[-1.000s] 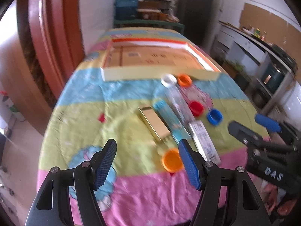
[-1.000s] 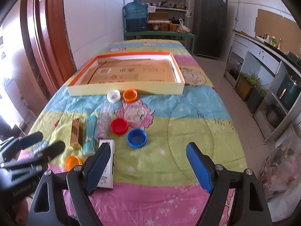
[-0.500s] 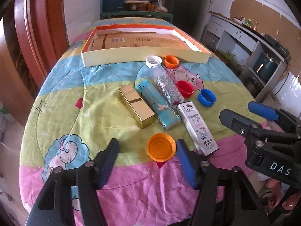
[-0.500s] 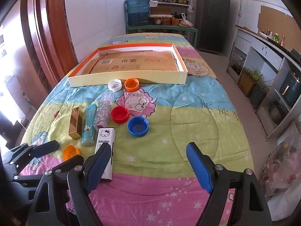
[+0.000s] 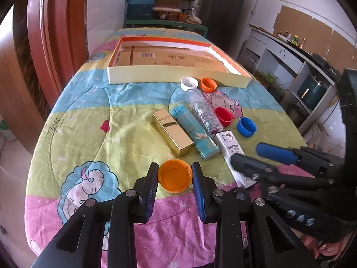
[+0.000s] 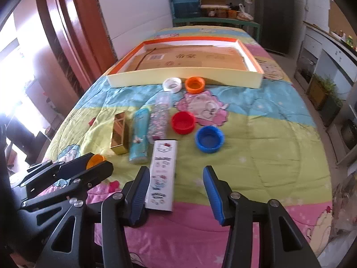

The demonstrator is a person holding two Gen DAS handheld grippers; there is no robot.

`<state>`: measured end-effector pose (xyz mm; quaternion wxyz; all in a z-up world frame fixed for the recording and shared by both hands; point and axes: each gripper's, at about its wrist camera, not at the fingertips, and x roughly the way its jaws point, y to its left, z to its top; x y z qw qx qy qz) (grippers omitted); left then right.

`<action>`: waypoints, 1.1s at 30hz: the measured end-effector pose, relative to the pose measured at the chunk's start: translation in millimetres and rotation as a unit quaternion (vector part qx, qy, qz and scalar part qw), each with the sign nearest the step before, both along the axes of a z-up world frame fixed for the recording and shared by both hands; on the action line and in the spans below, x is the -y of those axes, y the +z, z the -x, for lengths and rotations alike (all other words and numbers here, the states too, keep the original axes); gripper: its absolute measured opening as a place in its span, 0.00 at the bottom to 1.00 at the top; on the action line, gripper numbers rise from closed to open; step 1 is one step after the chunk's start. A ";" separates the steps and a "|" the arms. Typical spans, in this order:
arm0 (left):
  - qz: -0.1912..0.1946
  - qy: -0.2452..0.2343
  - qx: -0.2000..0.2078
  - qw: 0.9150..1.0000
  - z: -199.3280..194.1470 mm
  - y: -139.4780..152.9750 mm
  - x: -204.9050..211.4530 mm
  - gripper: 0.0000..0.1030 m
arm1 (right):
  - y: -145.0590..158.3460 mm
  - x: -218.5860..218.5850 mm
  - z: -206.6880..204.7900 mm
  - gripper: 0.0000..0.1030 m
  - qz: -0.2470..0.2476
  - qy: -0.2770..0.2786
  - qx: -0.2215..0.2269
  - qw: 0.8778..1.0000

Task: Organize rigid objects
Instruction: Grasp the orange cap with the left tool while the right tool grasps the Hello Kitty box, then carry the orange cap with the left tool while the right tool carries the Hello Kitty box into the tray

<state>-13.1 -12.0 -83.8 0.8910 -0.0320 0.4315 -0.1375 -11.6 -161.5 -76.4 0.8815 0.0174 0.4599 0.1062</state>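
Observation:
My left gripper [image 5: 174, 174] is shut on the big orange lid [image 5: 175, 175] at the table's near edge; both pads touch its rim. It also shows in the right wrist view [image 6: 94, 159]. My right gripper [image 6: 176, 178] is open and empty, its left finger beside the white Hello Kitty box [image 6: 162, 172]. On the quilt lie a gold box [image 5: 172, 132], a teal box [image 5: 193, 132], a glitter bottle [image 5: 203, 114], a red cap [image 5: 223, 116], a blue cap [image 5: 246, 126], a white cap [image 5: 189, 83] and a small orange cap [image 5: 208, 84].
A shallow orange-rimmed tray [image 5: 176, 79] lined with cardboard lies beyond the objects. A wooden door frame [image 5: 55, 33] stands left of the table. Counters and appliances [image 5: 312, 78] stand to the right. The table's near edge is just under the grippers.
My left gripper has moved down and forward onto the big orange lid and closed on it. My right gripper has come closer to the Hello Kitty box, still open.

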 end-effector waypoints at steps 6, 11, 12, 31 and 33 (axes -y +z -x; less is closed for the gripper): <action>0.009 -0.001 0.004 1.000 3.5 4.5 -3.4 0.29 | -7.5 -16.7 -5.9 0.26 0.045 0.014 -0.005 0.999; 0.018 -0.004 0.008 1.000 4.1 9.6 -4.1 0.29 | -5.8 -11.9 -5.1 0.25 0.038 0.012 -0.008 0.999; 0.021 -0.004 0.008 1.000 4.7 10.2 -4.7 0.29 | -4.5 -10.2 -4.6 0.25 0.036 0.010 -0.007 0.999; 0.014 -0.003 0.061 0.998 -1.6 57.6 -20.0 0.29 | 35.0 13.6 5.0 0.25 0.018 -0.007 0.037 0.999; 0.002 0.002 0.069 0.998 -6.4 63.1 -20.5 0.29 | 39.4 14.6 2.7 0.25 0.019 -0.007 0.044 0.999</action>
